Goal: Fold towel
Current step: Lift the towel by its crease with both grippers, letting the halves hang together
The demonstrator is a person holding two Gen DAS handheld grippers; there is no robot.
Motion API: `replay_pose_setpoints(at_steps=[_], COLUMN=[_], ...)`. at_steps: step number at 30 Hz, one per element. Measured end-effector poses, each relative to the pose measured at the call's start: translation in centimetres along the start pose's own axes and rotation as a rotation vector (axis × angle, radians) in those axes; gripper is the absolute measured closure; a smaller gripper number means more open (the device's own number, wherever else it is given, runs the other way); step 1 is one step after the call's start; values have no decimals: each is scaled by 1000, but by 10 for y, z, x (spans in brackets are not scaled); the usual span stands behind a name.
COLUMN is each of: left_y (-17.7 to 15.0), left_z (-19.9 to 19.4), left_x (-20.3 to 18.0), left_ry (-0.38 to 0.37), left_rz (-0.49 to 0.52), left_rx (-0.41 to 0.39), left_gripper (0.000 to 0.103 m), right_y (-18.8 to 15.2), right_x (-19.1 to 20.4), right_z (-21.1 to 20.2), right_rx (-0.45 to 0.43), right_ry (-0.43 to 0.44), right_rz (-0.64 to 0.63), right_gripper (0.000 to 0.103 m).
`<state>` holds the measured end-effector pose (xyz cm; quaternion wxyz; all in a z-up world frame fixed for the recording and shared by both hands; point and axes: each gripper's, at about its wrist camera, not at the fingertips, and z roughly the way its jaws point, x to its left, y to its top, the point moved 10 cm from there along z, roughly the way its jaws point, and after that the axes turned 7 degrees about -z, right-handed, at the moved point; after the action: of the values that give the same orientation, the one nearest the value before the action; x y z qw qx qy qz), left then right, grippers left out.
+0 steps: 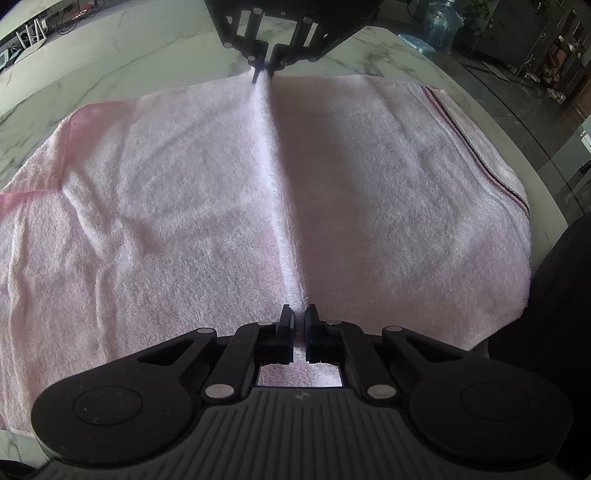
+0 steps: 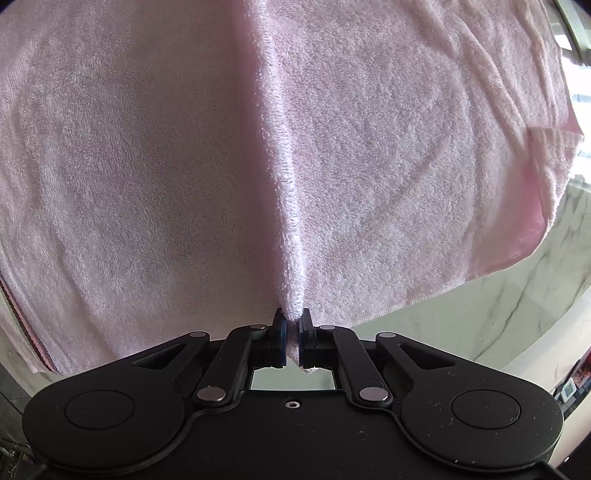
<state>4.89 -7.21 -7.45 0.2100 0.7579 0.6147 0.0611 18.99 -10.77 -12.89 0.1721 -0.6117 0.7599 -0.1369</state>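
A pink towel [image 1: 166,206] lies spread on the marble table [image 1: 129,62], with a dark striped border [image 1: 476,147] along its right side. A raised ridge [image 1: 280,206] runs down its middle from the far edge to the near edge. At the near end, my left gripper [image 1: 299,314] is shut on the ridge. At the far end, my right gripper [image 1: 263,74] pinches the same ridge. In the right wrist view, the right gripper [image 2: 292,319] is shut on the bunched fold at the edge of the towel [image 2: 129,166]. The left gripper is not in that view.
The table's curved edge [image 1: 517,122] runs close past the towel's striped side, with dark floor beyond. A blue water bottle [image 1: 441,26] stands on the floor at the back right. A person's dark clothing [image 1: 554,295] fills the right side. Bare marble [image 2: 480,325] shows beside the right gripper.
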Motion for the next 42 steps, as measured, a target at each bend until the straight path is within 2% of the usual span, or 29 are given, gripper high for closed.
replay_pose_setpoints(at_steps=[8, 14, 18, 23, 29, 34, 36, 42], left_y=[4, 9, 14, 27, 60, 99, 114, 156], left_z=[-35, -74, -98, -132, -170, -191, -201, -214], left_x=[-16, -24, -24, -24, -23, -17, -18, -15], left_ry=[44, 102, 166, 272, 382, 452, 458, 531], left_rz=[87, 189, 273, 394, 526, 556, 568, 642], left_rx=[-63, -121, -150, -189, -239, -288, -317, -373], left_gripper=[99, 99, 99, 99, 99, 99, 99, 99], right_y=[-7, 4, 16, 23, 17, 17, 2, -21], right_x=[5, -30, -47, -46, -28, -16, 11, 28], right_z=[-40, -98, -144, -188, -248, -297, -311, -306], right_rx=[78, 149, 187, 234, 303, 314, 319, 310], right_ry=[-31, -74, -102, -112, -162, -209, -220, -269], right_rz=[81, 221, 323, 434, 602, 735, 787, 929], right_gripper=[100, 100, 100, 100, 101, 101, 101, 101])
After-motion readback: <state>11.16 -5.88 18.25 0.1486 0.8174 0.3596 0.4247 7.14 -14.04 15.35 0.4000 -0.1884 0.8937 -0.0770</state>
